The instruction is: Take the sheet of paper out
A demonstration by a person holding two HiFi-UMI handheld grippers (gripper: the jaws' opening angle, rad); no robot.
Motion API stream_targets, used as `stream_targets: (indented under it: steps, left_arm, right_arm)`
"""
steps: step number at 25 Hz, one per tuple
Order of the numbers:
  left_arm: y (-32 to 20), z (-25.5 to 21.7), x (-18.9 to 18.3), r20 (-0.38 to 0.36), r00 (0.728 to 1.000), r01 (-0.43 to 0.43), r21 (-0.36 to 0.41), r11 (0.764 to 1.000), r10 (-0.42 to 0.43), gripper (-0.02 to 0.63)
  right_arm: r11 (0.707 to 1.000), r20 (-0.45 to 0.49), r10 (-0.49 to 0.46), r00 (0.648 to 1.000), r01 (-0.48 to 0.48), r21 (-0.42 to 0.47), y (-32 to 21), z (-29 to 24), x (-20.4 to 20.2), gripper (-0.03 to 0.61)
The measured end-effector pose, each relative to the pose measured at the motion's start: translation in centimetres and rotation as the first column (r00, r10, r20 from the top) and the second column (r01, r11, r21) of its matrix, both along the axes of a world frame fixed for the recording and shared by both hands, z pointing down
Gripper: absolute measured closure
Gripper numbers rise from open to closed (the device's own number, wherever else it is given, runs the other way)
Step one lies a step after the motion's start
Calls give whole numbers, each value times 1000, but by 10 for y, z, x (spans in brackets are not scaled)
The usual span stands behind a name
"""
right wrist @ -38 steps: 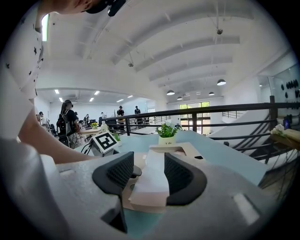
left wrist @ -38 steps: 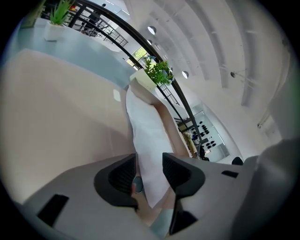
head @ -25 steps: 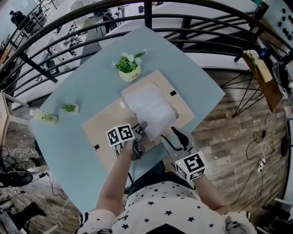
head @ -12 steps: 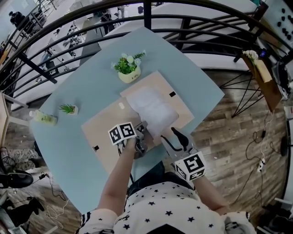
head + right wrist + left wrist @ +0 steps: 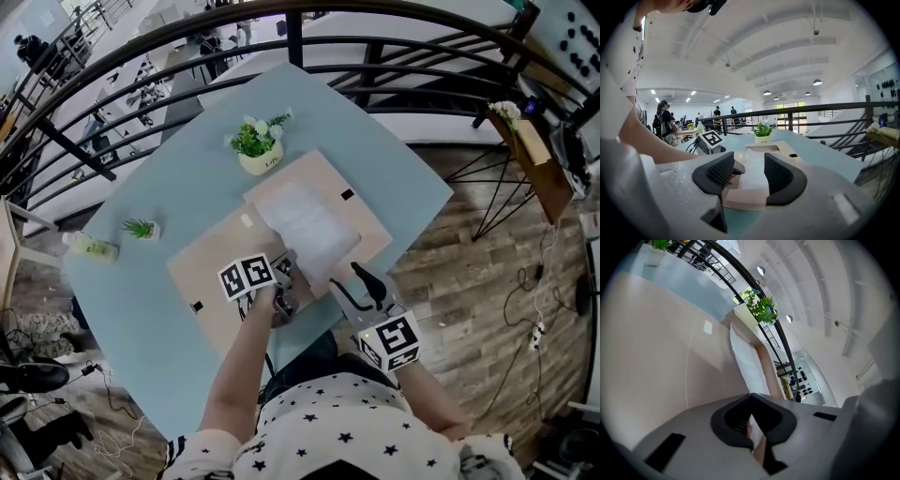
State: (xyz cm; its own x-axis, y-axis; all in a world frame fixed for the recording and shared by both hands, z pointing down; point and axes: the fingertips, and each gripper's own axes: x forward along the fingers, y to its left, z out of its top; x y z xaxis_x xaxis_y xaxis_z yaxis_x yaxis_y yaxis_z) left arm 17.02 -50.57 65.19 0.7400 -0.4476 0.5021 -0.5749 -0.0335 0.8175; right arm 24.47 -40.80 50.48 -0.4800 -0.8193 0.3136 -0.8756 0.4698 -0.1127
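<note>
The step in hand looks like the grasp itself: the left tongs have just been closing and now stand pressed together, and the left gripper view shows a sliver of white caught between the pads, so they seem to be pinching the near edge of the sheet of paper (thin as it is, I cannot be sure how much is really held). The sheet lies flat on the right half of an open beige folder, which sits in the middle of the blue bench, nearer the person's edge than the far railing side. From the left tongs the sheet runs away toward the bench's far corner. The right tongs are spread, with nothing gripped, and hang just beside the folder's near edge, to the right of the sheet's near end and apart from it. As I judge it, the next move calls for a slow, level pull toward the near edge of the bench. The spread tongs might need to press the folder down so it does not slide along with the sheet.
</note>
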Motion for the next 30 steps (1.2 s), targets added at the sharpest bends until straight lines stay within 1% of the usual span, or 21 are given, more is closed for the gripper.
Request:
stream_targets:
  steps: [3,8,20,23,26,30]
  left_arm:
    - [4,-12,-3,-9,1000,2,28,1000,-2,612]
    - [16,-37,-13,-8,1000,5,96,995,-4,612]
    - [67,-94,-41,-27,999,39,225,974,-34,612]
    - [85,-106,-48,-49,998,60,242,968,-50,612]
    - [102,-118,-57,-66,996,81,259,963,-66,612]
    - [126,-132,-67,-90,993,100,284,954,-77,612]
  right_arm:
    - [1000,1,-1,1000,1,12,5,-4,-2,390]
    - [999,-4,4,1000,-4,36,16,-11,-3,390]
    - [996,-14,8,1000,-6,88,55,-29,-15,391]
    - [995,-15,9,1000,-8,104,67,-35,-19,421]
    - [993,-21,14,1000,-11,118,80,-40,-25,470]
    - [990,-36,34,999,-29,135,97,-45,-26,510]
